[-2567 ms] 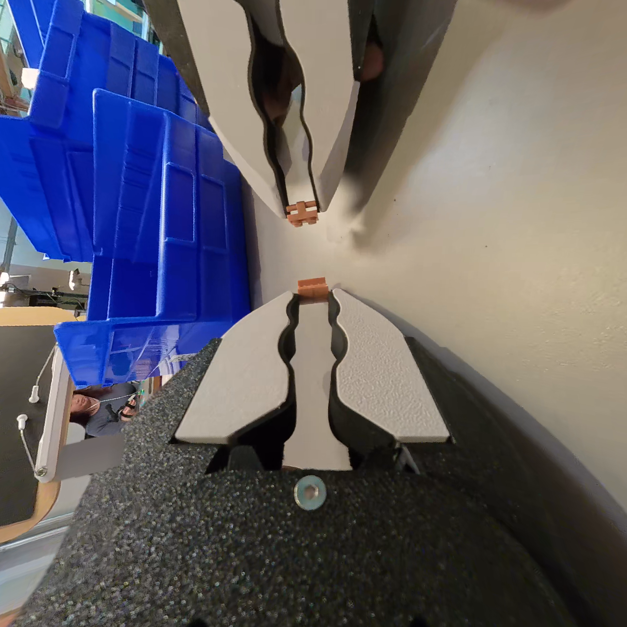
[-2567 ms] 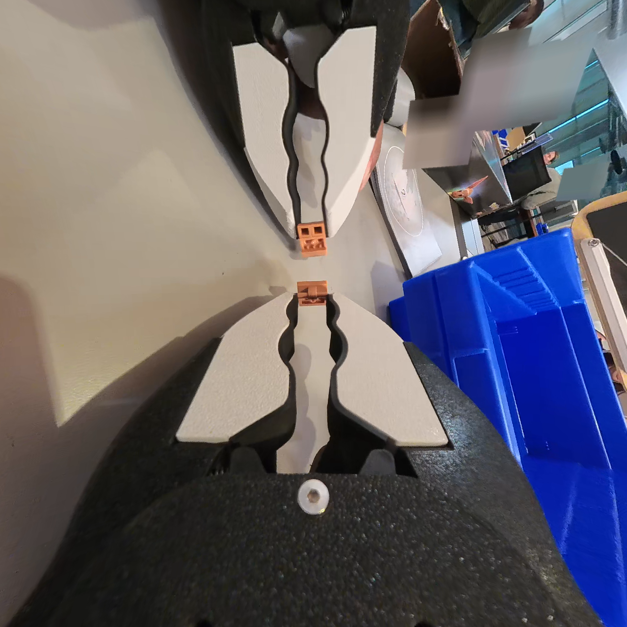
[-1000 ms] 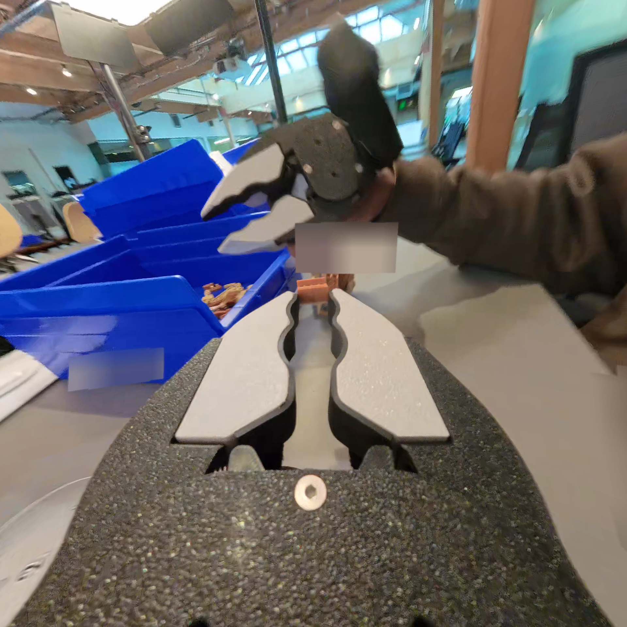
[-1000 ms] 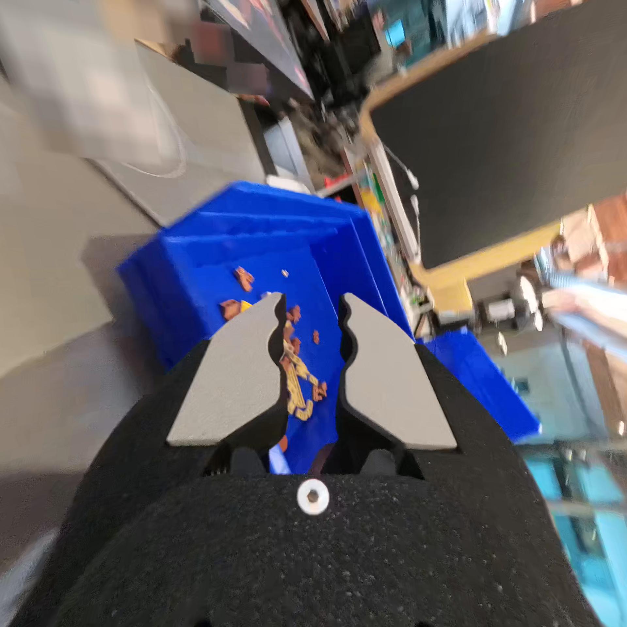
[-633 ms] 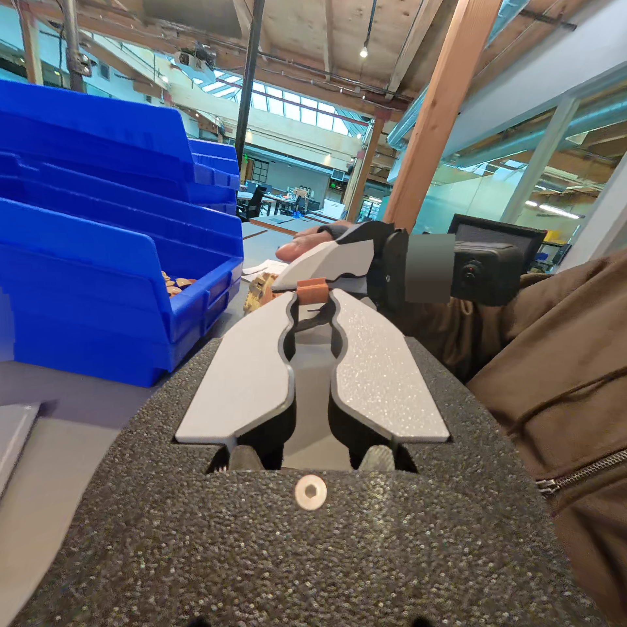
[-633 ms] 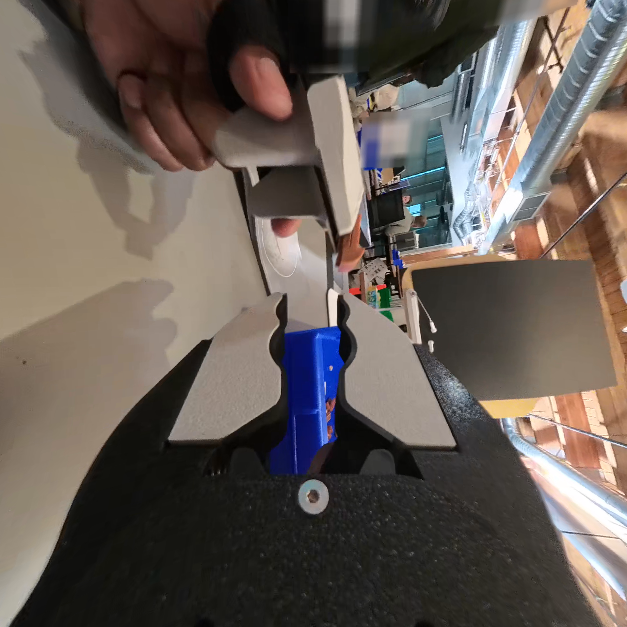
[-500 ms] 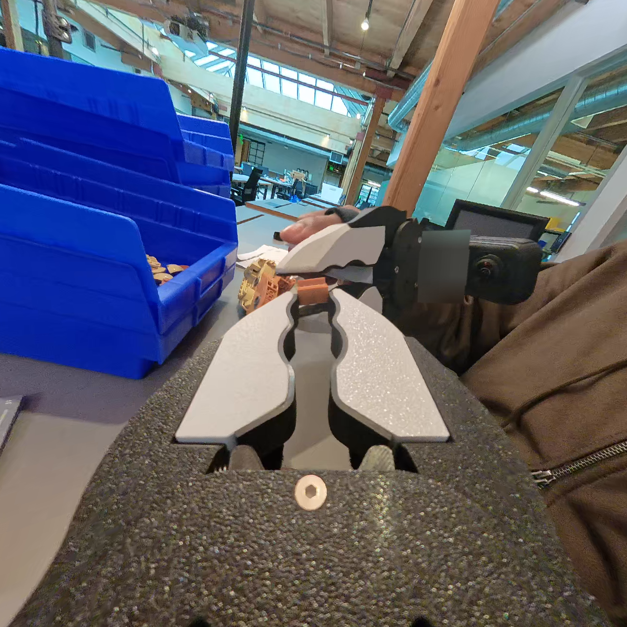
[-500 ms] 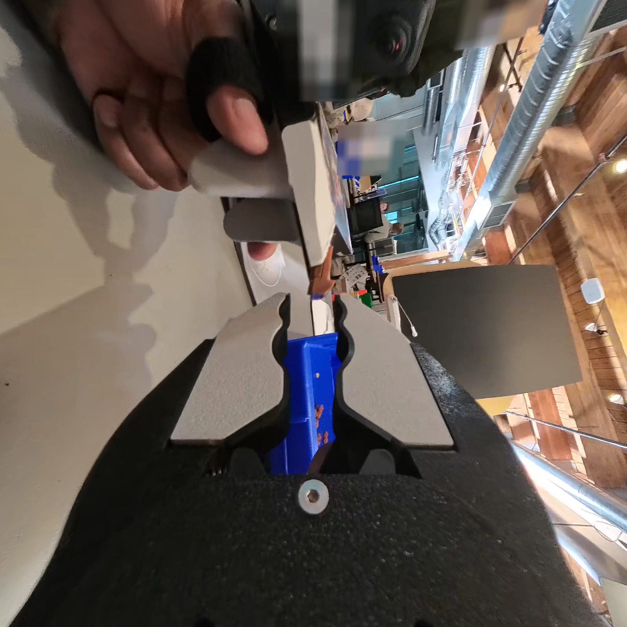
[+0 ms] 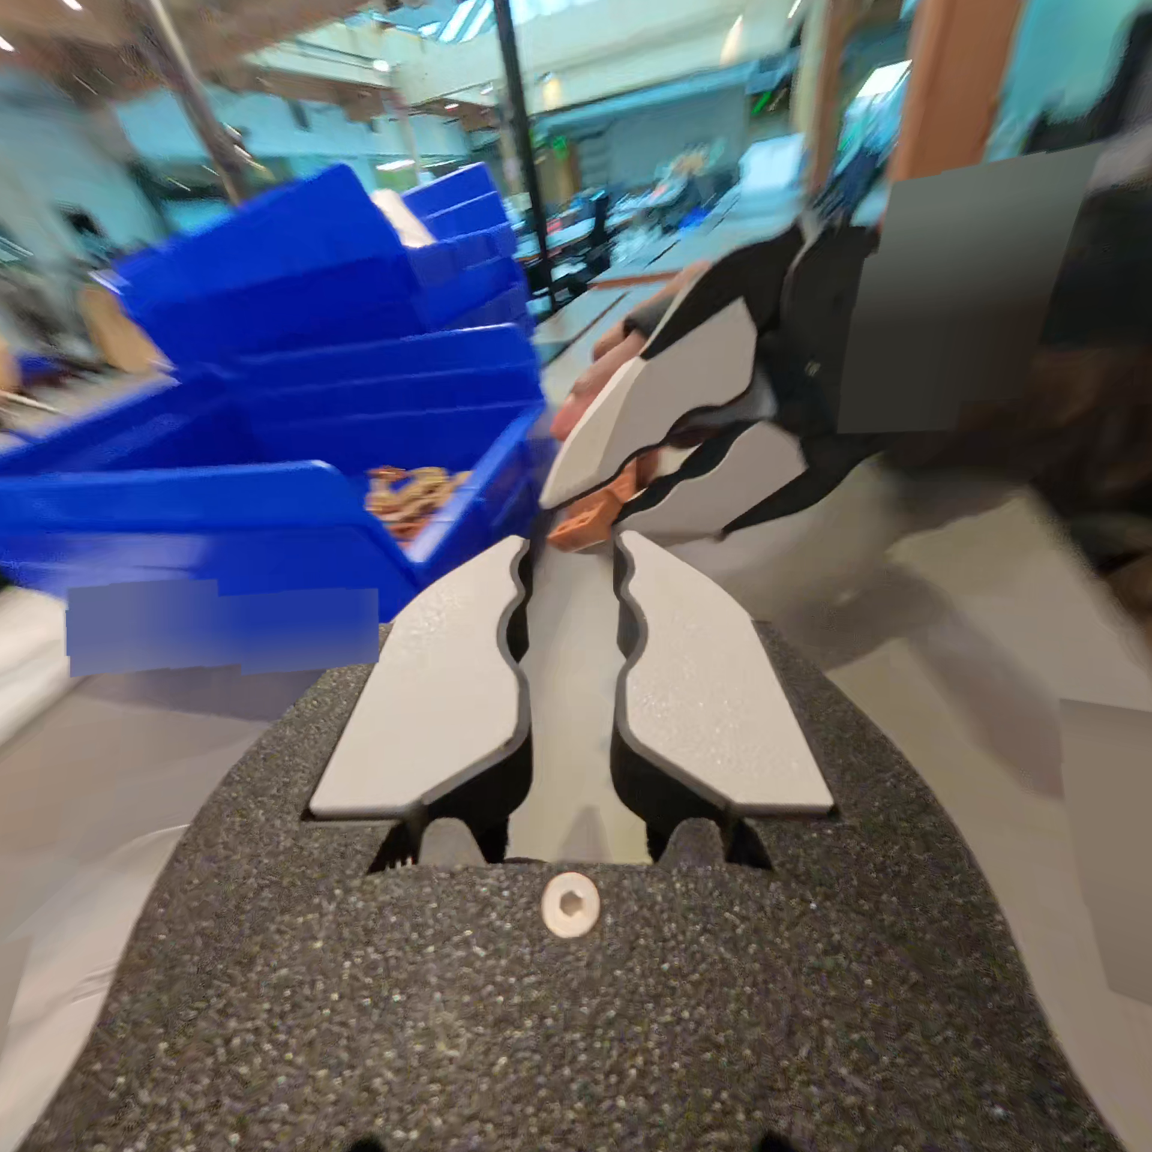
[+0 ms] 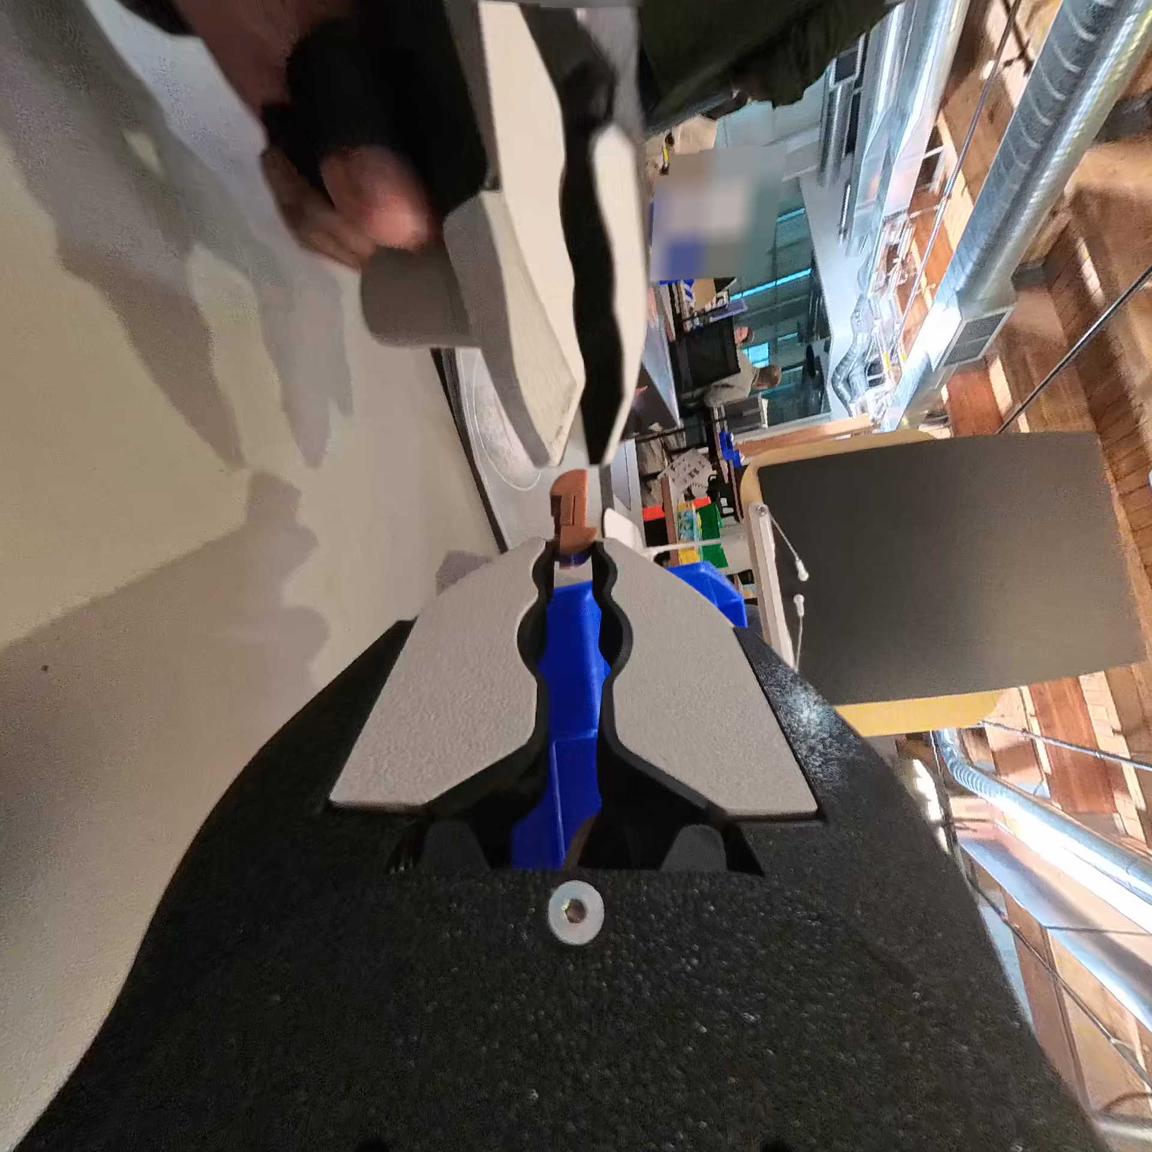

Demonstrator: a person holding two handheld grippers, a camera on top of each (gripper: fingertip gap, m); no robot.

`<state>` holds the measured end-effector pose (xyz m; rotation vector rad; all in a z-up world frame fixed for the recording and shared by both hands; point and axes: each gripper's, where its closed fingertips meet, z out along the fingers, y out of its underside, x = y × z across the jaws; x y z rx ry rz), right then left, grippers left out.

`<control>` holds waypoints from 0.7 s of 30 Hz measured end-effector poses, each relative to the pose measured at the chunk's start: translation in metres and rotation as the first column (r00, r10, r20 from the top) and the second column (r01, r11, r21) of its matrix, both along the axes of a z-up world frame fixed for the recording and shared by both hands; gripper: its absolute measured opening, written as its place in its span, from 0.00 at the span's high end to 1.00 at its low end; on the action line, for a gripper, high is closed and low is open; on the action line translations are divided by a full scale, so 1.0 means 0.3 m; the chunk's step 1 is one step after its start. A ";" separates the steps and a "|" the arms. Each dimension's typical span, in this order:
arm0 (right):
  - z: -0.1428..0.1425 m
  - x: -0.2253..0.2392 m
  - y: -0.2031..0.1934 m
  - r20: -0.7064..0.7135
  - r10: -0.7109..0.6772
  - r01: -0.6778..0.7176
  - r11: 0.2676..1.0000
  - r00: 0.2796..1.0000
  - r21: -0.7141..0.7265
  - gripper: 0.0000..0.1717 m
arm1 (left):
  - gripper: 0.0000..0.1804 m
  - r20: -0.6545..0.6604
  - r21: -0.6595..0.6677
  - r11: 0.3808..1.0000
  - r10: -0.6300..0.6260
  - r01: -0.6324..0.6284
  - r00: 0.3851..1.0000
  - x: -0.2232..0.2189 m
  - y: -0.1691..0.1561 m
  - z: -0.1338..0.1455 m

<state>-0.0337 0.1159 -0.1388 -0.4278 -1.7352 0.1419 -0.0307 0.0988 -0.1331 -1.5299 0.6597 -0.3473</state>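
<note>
— Fingertips (image 10: 623,561) of the right gripper (image 10: 572,548): how are they set?
— Narrowly; a small orange-brown piece (image 10: 570,508) is pinched between them.
— And the left gripper (image 9: 572,542)?
— Its jaws are held a little apart. The piece is seen just beyond their tips, not clamped by them.
— Farther off?
— A blue bin (image 9: 312,499) is seen, with more orange parts (image 9: 411,499) lying in it.

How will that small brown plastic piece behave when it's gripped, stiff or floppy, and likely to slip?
The brown piece likely stays stiff: it keeps crisp, blocky edges while clamped in the right claw. It is probably light, being tiny moulded plastic. It may pivot or slip, since only its end sits between the pads.
</note>
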 end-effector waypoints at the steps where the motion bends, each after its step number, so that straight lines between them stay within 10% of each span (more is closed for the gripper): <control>1: -0.008 0.001 0.009 0.011 -0.015 0.015 1.000 1.000 0.007 0.94 | 0.87 -0.129 0.072 0.995 0.083 -0.074 0.988 -0.020 0.007 0.000; 5: -0.038 -0.003 0.037 0.042 -0.078 0.075 0.995 0.996 0.067 0.94 | 0.86 -0.550 0.353 0.912 0.382 -0.208 0.742 -0.065 0.028 -0.016; 10: -0.049 -0.011 0.035 0.050 -0.103 0.098 0.990 0.993 0.105 0.94 | 0.86 -0.757 0.440 0.885 0.457 -0.154 0.467 -0.048 0.049 -0.079; 21: -0.043 -0.014 0.003 0.030 -0.090 0.083 0.982 0.996 0.169 0.94 | 0.86 -0.791 0.509 0.846 0.533 -0.162 0.298 -0.046 0.076 -0.089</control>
